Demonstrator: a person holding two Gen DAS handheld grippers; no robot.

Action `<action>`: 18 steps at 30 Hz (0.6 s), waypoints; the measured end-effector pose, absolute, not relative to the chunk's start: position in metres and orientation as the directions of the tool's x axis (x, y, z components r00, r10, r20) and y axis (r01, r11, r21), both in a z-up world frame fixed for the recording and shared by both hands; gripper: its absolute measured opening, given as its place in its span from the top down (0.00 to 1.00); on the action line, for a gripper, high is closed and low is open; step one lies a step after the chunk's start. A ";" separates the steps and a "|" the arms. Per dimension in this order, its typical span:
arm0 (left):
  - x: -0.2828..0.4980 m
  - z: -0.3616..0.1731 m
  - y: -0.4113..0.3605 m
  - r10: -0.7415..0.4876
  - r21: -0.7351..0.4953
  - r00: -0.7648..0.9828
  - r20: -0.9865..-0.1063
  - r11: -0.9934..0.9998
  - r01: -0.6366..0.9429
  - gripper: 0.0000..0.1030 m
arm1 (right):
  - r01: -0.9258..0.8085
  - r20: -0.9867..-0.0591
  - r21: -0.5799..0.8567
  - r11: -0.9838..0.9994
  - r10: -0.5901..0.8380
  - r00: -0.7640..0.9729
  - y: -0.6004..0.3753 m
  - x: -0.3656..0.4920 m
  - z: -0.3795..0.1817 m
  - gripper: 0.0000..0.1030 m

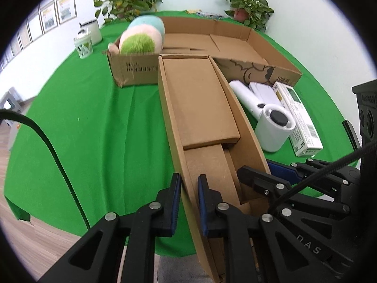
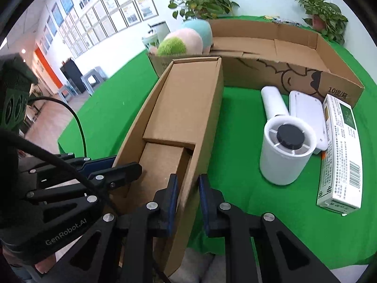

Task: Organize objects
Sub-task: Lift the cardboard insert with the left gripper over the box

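A long narrow open cardboard box (image 1: 200,99) (image 2: 183,99) with a loose cardboard insert runs from me toward the big cardboard box (image 1: 134,70) (image 2: 271,75). Its near end reaches past the table's front edge. My left gripper (image 1: 188,188) is shut on the narrow box's left wall. My right gripper (image 2: 188,188) is shut on its right wall. Each gripper shows in the other's view: the right gripper (image 1: 271,176) and the left gripper (image 2: 113,167). A pastel plush toy (image 1: 141,37) (image 2: 186,40) lies in the big box's left end.
Right of the narrow box, a white hair dryer (image 1: 273,127) (image 2: 282,155), a flat white device (image 1: 264,94) (image 2: 306,113) and a white-green carton (image 1: 299,118) (image 2: 339,151) lie on the green cloth (image 1: 94,129). A glass cup (image 1: 82,44) and two potted plants (image 1: 127,2) stand at the back.
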State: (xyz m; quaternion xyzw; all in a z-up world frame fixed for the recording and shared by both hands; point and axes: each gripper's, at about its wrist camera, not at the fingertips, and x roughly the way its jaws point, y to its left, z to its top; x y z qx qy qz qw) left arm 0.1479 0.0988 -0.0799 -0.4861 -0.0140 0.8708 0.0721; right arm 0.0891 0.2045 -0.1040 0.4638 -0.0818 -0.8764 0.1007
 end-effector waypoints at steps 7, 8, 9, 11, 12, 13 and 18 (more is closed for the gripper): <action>0.143 -0.054 0.119 0.128 -0.046 -0.582 -0.803 -0.987 -0.155 0.88 | 0.079 -0.717 0.321 -0.944 -0.297 -0.631 0.233 0.095 -0.082 0.84; 0.142 -0.051 0.122 0.130 -0.044 -0.589 -0.797 -0.986 -0.158 0.88 | 0.074 -0.704 0.327 -0.942 -0.296 -0.646 0.237 0.096 -0.078 0.84; 0.141 -0.047 0.124 0.133 -0.038 -0.596 -0.792 -0.985 -0.170 0.88 | 0.070 -0.694 0.331 -0.941 -0.292 -0.658 0.240 0.097 -0.074 0.84; 0.139 -0.036 0.129 0.138 -0.026 -0.620 -0.772 -0.982 -0.187 0.89 | 0.061 -0.675 0.326 -0.943 -0.278 -0.684 0.244 0.098 -0.064 0.84; 0.136 -0.029 0.131 0.146 -0.023 -0.634 -0.759 -0.980 -0.198 0.89 | 0.056 -0.665 0.321 -0.946 -0.267 -0.698 0.246 0.099 -0.058 0.84; 0.134 -0.021 0.132 0.157 -0.023 -0.649 -0.744 -0.977 -0.210 0.89 | 0.051 -0.657 0.316 -0.948 -0.257 -0.709 0.247 0.098 -0.053 0.84; 0.113 0.009 0.144 0.212 -0.007 -0.707 -0.674 -0.960 -0.280 0.89 | 0.030 -0.607 0.284 -0.958 -0.204 -0.768 0.261 0.090 -0.022 0.85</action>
